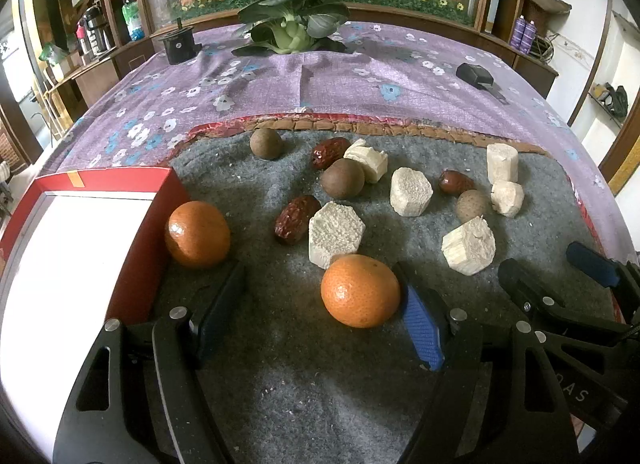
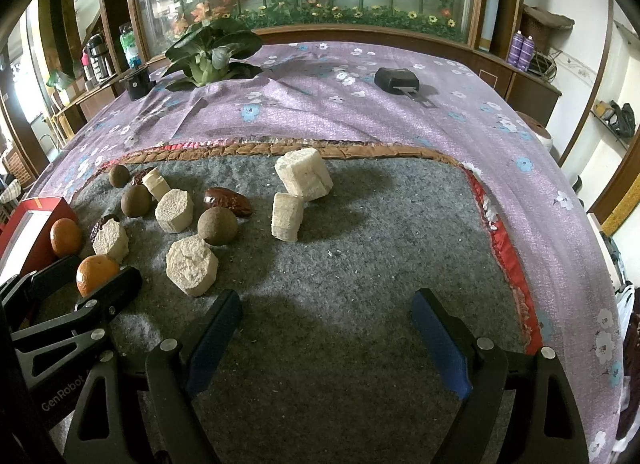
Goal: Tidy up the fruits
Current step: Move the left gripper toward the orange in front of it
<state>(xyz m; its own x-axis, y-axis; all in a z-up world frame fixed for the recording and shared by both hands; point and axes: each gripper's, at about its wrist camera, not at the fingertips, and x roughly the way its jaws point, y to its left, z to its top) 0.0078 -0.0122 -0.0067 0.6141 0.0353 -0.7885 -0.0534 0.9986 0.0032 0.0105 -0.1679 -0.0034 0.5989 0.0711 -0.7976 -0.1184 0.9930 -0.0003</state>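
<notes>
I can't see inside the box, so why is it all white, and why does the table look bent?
Left wrist view: glare washes out the inside of the red cardboard box, hiding any detail. Both views: the fisheye lens bows the purple flowered tablecloth and room edges. Right wrist view: a soft dark shadow lies on the grey felt mat.

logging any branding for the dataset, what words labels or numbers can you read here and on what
"GenRobot": on the black frame of the left hand-held gripper, read in the right wrist view at its lower left.
Partial letters on the right hand-held gripper frame in the left wrist view: cut off and turned, not readable.
Purple cans and green bottle: labels too small to read.
</notes>
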